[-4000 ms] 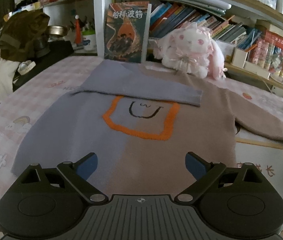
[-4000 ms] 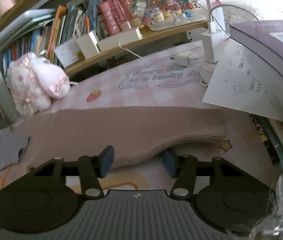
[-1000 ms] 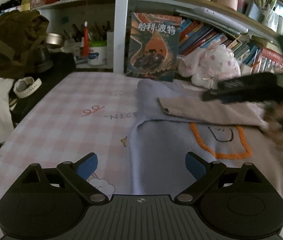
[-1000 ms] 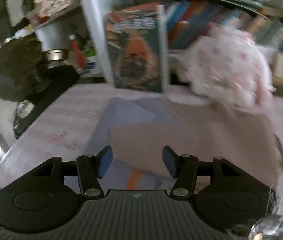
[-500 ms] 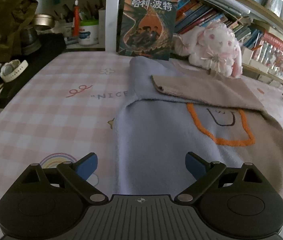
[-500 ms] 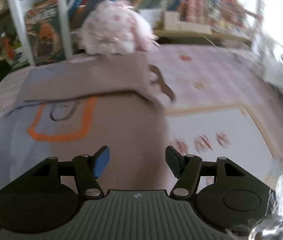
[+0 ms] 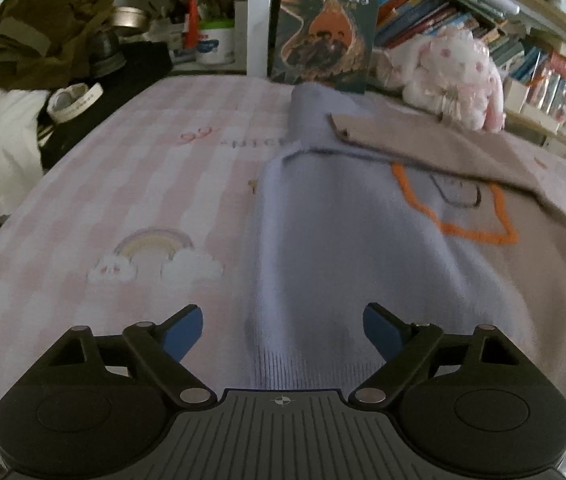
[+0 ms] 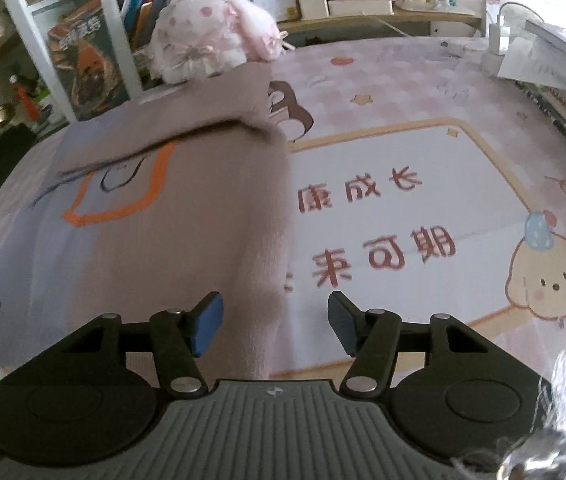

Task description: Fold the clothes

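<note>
A sweater (image 7: 363, 248), lavender on its left half and tan on its right, with an orange square face motif (image 7: 455, 208), lies flat on the pink table mat. Both sleeves are folded across its chest, the tan sleeve (image 7: 423, 144) on top. My left gripper (image 7: 283, 330) is open and empty over the sweater's lower left hem corner. My right gripper (image 8: 275, 320) is open and empty over the sweater's (image 8: 163, 216) lower right hem edge. The hem lies between each gripper's jaws, not clamped.
A pink plush bunny (image 7: 455, 68) and an upright book (image 7: 325, 28) stand behind the sweater. An olive bag (image 7: 47, 20) and white cloth lie far left. Chargers, papers and books (image 8: 539, 60) sit at the table's right edge. A shelf of books runs along the back.
The right gripper laid the tan sleeve across the chest, let go and swung back to the lower right hem. The left gripper moved in close to the lower left hem.
</note>
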Demonstrator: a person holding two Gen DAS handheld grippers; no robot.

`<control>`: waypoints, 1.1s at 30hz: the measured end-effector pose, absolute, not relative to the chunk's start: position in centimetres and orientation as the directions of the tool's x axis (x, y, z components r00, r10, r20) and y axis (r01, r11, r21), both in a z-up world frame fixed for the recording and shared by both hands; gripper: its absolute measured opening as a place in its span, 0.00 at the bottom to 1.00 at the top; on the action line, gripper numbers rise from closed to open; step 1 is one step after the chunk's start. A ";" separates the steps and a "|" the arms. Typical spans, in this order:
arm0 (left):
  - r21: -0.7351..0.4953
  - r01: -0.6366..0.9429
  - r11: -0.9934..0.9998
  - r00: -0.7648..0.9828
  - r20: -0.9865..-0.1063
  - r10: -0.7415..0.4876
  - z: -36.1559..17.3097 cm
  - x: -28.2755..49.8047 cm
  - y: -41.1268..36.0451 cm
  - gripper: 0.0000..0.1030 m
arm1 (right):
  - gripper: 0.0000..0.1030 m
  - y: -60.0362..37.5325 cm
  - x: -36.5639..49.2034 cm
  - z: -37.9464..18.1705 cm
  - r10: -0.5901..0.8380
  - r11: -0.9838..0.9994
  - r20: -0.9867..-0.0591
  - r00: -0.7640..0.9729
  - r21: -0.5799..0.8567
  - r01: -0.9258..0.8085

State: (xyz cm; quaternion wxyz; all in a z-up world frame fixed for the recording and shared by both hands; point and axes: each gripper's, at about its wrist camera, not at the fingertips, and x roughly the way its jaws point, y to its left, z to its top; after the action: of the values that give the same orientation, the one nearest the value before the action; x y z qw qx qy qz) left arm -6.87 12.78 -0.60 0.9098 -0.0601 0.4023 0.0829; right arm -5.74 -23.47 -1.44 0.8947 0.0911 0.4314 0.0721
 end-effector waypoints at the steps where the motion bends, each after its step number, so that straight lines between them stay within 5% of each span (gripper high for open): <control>1: -0.038 -0.195 0.980 0.664 -0.740 0.103 -0.7 -7.2 12.6 0.81 | 0.50 -23.7 -6.0 -1.5 0.211 0.972 -0.759 0.616 0.227 -0.054; 4: -0.036 -0.201 0.979 0.658 -0.746 0.108 -1.0 -7.4 12.6 0.73 | 0.47 -24.1 -6.5 -1.7 0.227 0.970 -0.756 0.614 0.235 -0.069; 9: -0.054 -0.251 0.966 0.639 -0.759 0.124 -1.1 -7.0 12.9 0.65 | 0.27 -24.0 -6.6 -1.7 0.261 0.964 -0.758 0.597 0.241 -0.115; 11: -0.050 -0.255 0.966 0.639 -0.758 0.129 -1.1 -6.8 12.8 0.50 | 0.20 -23.8 -6.4 -1.7 0.273 0.961 -0.759 0.591 0.245 -0.130; 13: -0.071 -0.249 0.966 0.643 -0.758 0.110 -0.9 -6.5 13.0 0.22 | 0.13 -23.5 -6.1 -1.7 0.291 0.956 -0.759 0.583 0.260 -0.138; 16: -0.072 -0.257 0.964 0.640 -0.760 0.114 -0.4 -6.2 12.9 0.06 | 0.12 -23.2 -5.8 -1.2 0.322 0.944 -0.740 0.591 0.296 -0.144; 24: -0.077 -0.222 0.972 0.650 -0.755 0.089 0.2 -6.3 13.4 0.13 | 0.11 -22.4 -5.7 0.1 0.360 0.928 -0.697 0.620 0.336 -0.161; 33: -0.220 -0.232 0.947 0.657 -0.754 -0.014 -0.7 -6.2 15.3 0.46 | 0.24 -23.2 -5.4 -1.6 0.307 0.939 -0.756 0.579 0.339 -0.055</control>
State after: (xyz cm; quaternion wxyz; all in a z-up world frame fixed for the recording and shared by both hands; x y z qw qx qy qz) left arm -6.18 15.33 -0.74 0.8977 -0.1502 0.4097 0.0609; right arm -5.38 -23.19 -1.64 0.8773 0.1407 0.4471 0.1030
